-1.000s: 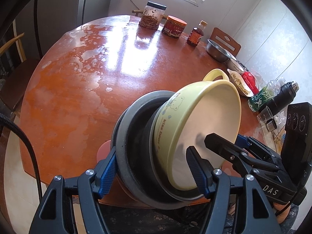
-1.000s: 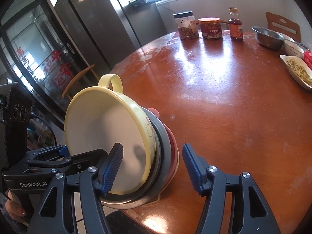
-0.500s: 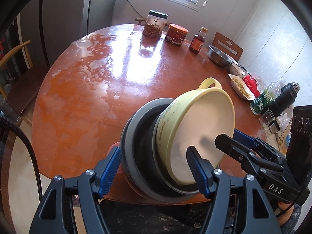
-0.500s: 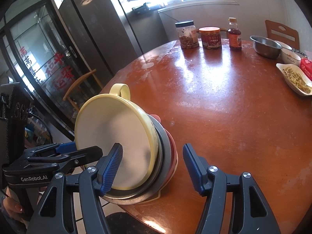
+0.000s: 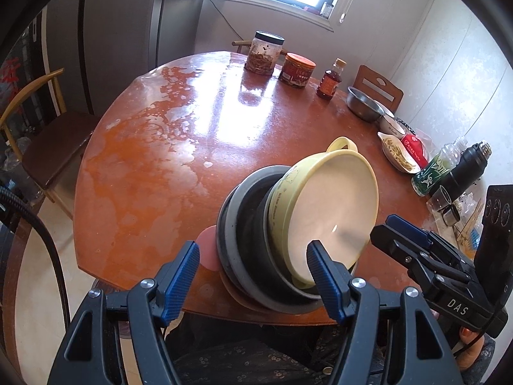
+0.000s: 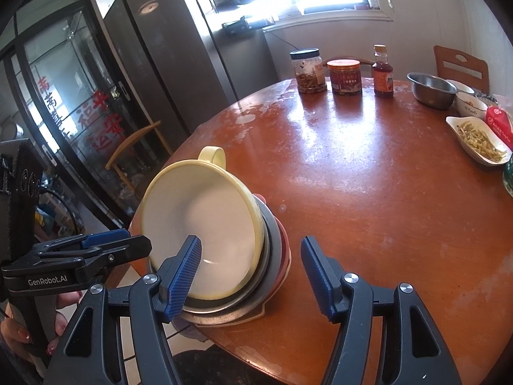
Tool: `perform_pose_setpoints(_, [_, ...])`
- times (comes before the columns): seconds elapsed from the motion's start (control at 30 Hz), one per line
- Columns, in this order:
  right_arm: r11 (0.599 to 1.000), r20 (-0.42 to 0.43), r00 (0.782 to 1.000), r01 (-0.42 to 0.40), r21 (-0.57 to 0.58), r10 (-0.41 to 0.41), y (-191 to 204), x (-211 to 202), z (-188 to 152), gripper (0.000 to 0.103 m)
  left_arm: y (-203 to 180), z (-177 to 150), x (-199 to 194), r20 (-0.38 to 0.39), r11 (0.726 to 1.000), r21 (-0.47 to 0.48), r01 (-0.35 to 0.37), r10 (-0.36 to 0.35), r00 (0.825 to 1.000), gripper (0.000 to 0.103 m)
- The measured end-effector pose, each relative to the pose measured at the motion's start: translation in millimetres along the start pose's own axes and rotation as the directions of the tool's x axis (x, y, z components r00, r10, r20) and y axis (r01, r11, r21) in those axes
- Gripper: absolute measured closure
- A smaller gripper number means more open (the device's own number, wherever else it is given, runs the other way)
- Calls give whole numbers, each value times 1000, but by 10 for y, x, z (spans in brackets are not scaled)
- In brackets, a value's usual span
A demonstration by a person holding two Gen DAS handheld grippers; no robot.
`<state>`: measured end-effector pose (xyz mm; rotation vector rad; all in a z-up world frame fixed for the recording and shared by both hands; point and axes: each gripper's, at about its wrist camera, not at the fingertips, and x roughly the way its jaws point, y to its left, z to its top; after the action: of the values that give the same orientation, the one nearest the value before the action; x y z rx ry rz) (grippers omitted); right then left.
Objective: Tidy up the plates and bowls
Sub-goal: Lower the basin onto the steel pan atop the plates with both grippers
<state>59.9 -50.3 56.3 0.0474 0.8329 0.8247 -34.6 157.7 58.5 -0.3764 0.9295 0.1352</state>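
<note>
Stack (image 5: pixel 256 247) of yellow bowl (image 5: pixel 323 211) nested in grey and pink dishes, now lifted and tilted over the table's (image 5: pixel 166 166) near edge. Left gripper (image 5: pixel 253 276) and right gripper (image 6: pixel 250 266) both clamp it. Carry underway, placement pending.

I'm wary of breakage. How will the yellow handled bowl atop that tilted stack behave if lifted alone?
The yellow handled bowl looks like light, stiff plastic, so probably not fragile. Its glossy inside may be slippery. It sits loosely nested in the grey bowl and tilted, so it could slide out.
</note>
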Motion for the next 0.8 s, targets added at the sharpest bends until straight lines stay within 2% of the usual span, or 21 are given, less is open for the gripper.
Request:
perform_pose_setpoints(0.4, [999, 2, 1000, -2, -32, 2, 44, -127, -147, 36, 120, -158, -96, 15, 999, -27, -20, 20, 1000, 34])
perform_pose_setpoints(0.8, [998, -29, 1000, 2, -68, -4, 85, -96, -354, 36, 477, -292, -33, 1, 993, -91, -78, 79, 997, 34])
